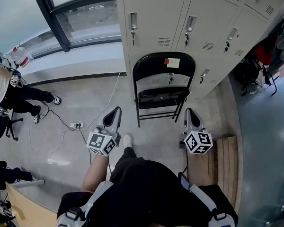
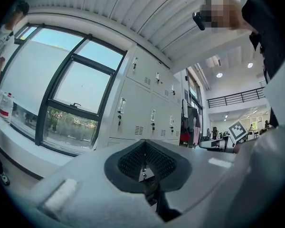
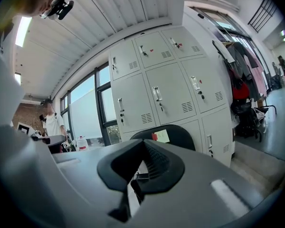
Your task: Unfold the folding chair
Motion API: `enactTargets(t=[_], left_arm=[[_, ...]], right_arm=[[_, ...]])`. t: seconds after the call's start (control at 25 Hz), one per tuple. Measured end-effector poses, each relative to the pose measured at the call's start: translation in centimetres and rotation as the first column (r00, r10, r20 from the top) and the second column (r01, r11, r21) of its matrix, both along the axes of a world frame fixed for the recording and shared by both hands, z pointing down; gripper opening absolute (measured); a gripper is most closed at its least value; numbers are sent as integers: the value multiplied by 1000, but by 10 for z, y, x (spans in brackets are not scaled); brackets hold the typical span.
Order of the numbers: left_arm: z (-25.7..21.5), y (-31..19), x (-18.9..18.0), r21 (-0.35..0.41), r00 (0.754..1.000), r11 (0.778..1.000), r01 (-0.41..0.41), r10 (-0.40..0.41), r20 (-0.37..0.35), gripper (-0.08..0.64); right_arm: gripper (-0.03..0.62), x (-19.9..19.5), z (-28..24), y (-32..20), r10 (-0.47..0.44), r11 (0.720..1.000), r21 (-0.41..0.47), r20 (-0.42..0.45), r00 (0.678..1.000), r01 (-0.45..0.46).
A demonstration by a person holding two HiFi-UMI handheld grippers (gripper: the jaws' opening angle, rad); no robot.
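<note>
A black folding chair [image 1: 163,86] stands on the floor with its back against the grey lockers [image 1: 180,18]. Its seat [image 1: 162,97] is tilted and a pale note with a red tab [image 1: 172,62] sticks to the backrest. My left gripper [image 1: 116,110] hangs shut and empty to the lower left of the chair, clear of it. My right gripper [image 1: 189,111] is also shut and empty, just off the chair's front right leg. In the right gripper view the chair's backrest [image 3: 173,134] rises behind the closed right gripper [image 3: 143,144]. The left gripper [image 2: 143,146], in its own view, faces lockers [image 2: 142,108] and a window.
A power strip with cables [image 1: 76,125] lies on the floor to the left. A wooden slatted platform [image 1: 226,162] sits at the right. A seated person [image 1: 9,96] is at the far left. Clothes and bags [image 1: 265,56] hang at the right. My own shoe [image 1: 127,140] is between the grippers.
</note>
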State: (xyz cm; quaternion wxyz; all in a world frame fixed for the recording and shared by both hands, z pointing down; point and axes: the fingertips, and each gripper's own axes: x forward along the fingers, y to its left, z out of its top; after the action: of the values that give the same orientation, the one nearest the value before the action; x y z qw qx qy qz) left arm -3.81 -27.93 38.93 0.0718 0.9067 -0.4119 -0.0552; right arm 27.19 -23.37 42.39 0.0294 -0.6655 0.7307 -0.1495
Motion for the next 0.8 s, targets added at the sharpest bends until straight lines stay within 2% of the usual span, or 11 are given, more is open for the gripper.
enactTargets(t=[0.36,0.48,0.64,0.8], left_arm=[[12,-99,10,-26,996,996,-91,91,4,2],[27,-121,11,-58,992,991,-122,123,22,2],[45,-151,15,-115,986,980,-162,166,25,2],[61,-174,25,-139,975,967,-215,221,26,2]], right_arm=[[6,-23,10,-65,-10,1000,-8,23,1000,10],[6,-33,19,-82,-8,1000,-12,44,999,8],[6,-41,32,-103,20,999,-49,58,998,-18],[6,-43,47,-113,73,993,-95,65,995,-67]])
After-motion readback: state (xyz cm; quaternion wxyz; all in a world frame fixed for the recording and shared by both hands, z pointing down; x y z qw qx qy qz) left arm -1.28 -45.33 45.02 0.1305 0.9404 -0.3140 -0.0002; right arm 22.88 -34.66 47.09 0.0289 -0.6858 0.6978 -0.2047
